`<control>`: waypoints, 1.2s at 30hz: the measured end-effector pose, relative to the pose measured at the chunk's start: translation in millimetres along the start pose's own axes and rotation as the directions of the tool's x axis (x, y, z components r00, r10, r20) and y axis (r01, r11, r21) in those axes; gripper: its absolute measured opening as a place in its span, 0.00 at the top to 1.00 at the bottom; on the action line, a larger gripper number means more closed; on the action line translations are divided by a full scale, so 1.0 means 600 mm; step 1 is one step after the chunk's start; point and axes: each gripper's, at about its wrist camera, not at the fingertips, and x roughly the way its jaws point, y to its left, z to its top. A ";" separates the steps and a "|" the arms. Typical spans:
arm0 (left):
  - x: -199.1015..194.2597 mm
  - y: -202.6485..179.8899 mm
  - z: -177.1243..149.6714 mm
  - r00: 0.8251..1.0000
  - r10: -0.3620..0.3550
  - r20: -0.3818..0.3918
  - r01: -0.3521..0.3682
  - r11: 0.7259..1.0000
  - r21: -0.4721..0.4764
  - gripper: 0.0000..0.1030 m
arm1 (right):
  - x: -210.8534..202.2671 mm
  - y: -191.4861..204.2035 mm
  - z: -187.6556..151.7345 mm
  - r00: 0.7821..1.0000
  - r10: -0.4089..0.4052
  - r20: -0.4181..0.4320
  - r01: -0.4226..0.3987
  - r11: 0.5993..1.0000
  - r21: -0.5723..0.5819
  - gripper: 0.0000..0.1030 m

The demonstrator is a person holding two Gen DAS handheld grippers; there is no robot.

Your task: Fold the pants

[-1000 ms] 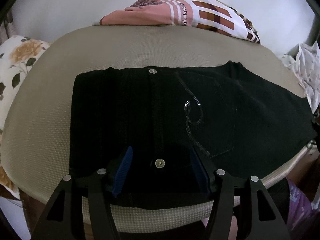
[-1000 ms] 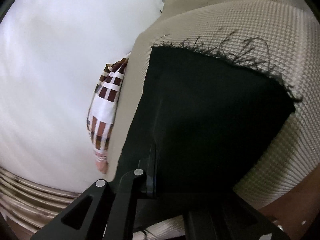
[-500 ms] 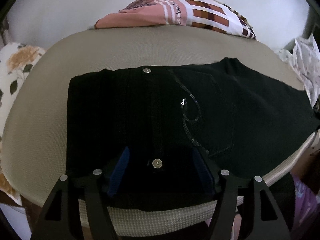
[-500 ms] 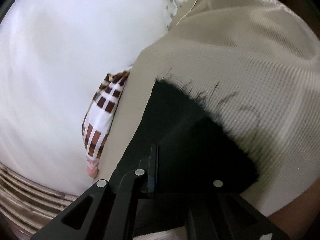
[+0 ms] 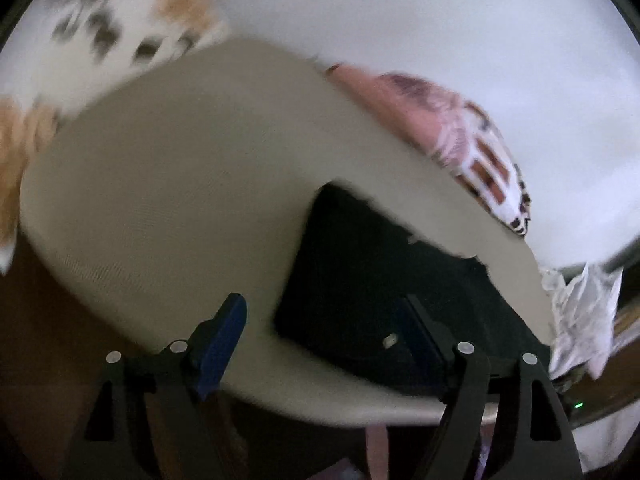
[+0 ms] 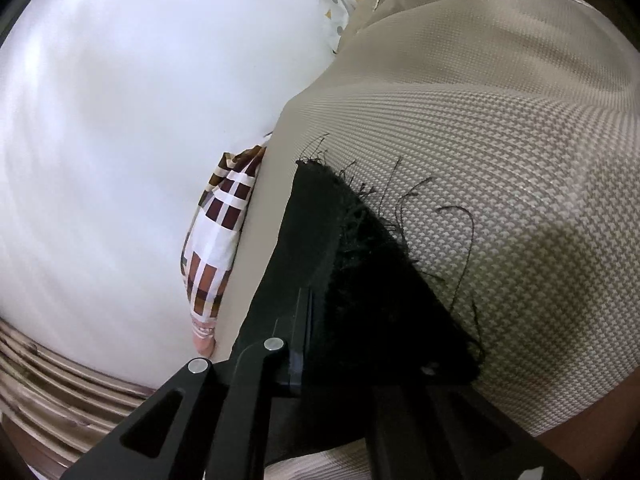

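Black pants point(image 5: 384, 280) lie on a beige cushioned surface point(image 5: 180, 200), blurred in the left wrist view, their waist end with a metal button point(image 5: 390, 340) near the front edge. My left gripper point(image 5: 320, 328) hovers over the waist corner, jaws opening, blue pads point(image 5: 224, 336) apart and pressing on nothing. In the right wrist view the frayed leg hem of the pants point(image 6: 360, 256) is bunched and lifted off the beige surface point(image 6: 500, 140). My right gripper point(image 6: 320, 344) is shut on that hem; its fingers are mostly hidden under the cloth.
A pink and brown checked garment point(image 5: 460, 152) lies at the far edge of the surface, also seen as checked cloth point(image 6: 220, 236). A floral cloth point(image 5: 120, 20) sits far left. A crumpled white cloth point(image 5: 580, 320) is at the right. A white wall point(image 6: 120, 120) lies behind.
The left gripper has swung left and rolled off the waistband, and its jaws have widened. The right gripper has dragged the frayed hem, bunching and folding the leg end.
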 end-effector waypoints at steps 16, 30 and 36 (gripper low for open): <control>0.061 -0.040 -0.031 0.983 -0.082 -0.167 0.095 0.993 0.076 0.84 | 0.008 0.009 0.001 0.997 -0.075 -0.002 0.076 0.997 0.020 1.00; 0.038 -0.029 0.046 1.000 0.012 -0.017 -0.010 0.994 0.111 0.98 | 0.014 0.004 -0.004 0.998 -0.052 0.022 0.051 0.998 0.025 1.00; 0.003 -0.025 0.004 0.998 -0.012 -0.054 0.019 0.991 0.131 0.79 | 0.016 0.003 0.001 0.998 -0.066 0.005 0.066 0.997 0.032 1.00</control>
